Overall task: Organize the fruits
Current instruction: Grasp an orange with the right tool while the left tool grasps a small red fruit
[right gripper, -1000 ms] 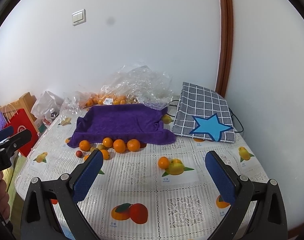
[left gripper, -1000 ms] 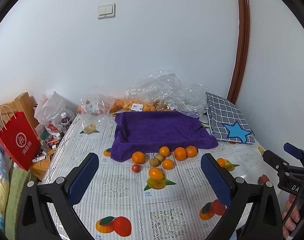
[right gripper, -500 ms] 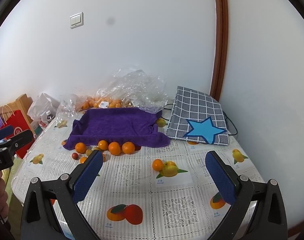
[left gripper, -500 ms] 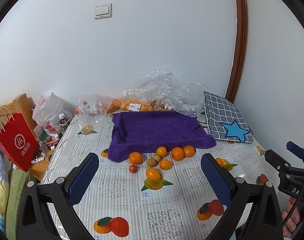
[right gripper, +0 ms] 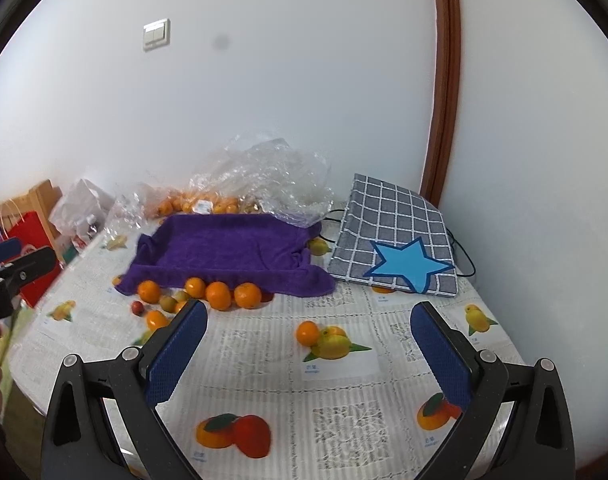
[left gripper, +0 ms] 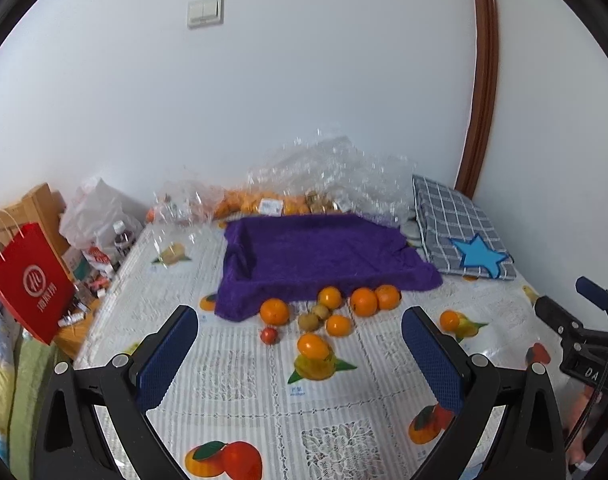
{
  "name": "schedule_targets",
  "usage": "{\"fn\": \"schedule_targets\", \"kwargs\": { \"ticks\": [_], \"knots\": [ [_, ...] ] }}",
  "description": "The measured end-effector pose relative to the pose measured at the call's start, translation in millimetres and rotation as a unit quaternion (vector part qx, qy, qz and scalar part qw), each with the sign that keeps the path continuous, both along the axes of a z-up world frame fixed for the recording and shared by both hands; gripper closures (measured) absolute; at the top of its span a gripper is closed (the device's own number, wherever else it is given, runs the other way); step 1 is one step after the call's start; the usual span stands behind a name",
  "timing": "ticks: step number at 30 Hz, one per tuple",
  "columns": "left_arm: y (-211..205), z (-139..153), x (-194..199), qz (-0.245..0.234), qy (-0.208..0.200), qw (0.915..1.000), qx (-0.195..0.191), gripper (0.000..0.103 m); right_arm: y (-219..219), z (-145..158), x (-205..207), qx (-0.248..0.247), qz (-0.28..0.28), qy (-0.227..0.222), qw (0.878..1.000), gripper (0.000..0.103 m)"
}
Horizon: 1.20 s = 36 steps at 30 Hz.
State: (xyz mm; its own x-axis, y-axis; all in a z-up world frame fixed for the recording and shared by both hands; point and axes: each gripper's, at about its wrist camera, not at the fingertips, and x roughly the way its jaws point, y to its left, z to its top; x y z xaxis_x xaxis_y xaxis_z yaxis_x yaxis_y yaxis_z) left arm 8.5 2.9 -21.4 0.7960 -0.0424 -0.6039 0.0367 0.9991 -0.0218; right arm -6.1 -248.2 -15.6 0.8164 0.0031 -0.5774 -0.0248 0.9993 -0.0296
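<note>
Mostly the fruits lie in a loose group on the bench [left gripper: 243, 380], just at the near edge of the purple towel [left gripper: 324, 252]. Four oranges [left gripper: 364, 302] sit in a row along that edge, one at the left [left gripper: 274, 311] and three closer together at the right. Two small brownish-green fruits [left gripper: 308, 321] are near them, with one more orange [left gripper: 338, 325] beside and a small red fruit [left gripper: 269, 335] to the left. Nearer, one orange [left gripper: 312, 346] rests on a printed mango picture of the tablecloth. Another single orange [right gripper: 307, 333] lies well apart to the right, also touching a printed fruit.

Behind the towel, clear plastic bags [left gripper: 336, 172] hold many more oranges against the wall. A grey checked cushion with a blue star [right gripper: 396, 240] stands at the far right, and a red paper bag [left gripper: 29, 280] is at the left, off the bench.

Both tongs are wide apart and hold nothing: the left tongs [left gripper: 299, 348] hover over the near side of the bench, facing the group, and the right tongs [right gripper: 308, 344] hover facing the single orange
</note>
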Motion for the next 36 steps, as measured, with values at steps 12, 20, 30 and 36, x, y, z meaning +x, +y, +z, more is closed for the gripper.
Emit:
{"fn": "schedule_targets", "kwargs": {
  "ticks": [12, 20, 30, 36],
  "knots": [
    [18, -71, 35, 0.015, 0.062, 0.9979, -0.008, 0.014, -6, -81, 51, 0.009, 0.028, 0.096, 0.995, 0.031],
    [26, -109, 58, 0.000, 0.102, 0.9945, -0.024, 0.038, -3, -127, 77, 0.016, 0.043, 0.111, 0.993, 0.041],
    [43, -129, 79, -0.007, 0.119, 0.9926, -0.022, 0.038, -16, -161, 122, 0.055, 0.025, 0.160, 0.985, 0.057],
    [48, -145, 98, -0.007, 0.129, 0.9912, -0.027, 0.038, -12, -166, 138, 0.067, 0.032, 0.170, 0.983, 0.067]
  ]
}}
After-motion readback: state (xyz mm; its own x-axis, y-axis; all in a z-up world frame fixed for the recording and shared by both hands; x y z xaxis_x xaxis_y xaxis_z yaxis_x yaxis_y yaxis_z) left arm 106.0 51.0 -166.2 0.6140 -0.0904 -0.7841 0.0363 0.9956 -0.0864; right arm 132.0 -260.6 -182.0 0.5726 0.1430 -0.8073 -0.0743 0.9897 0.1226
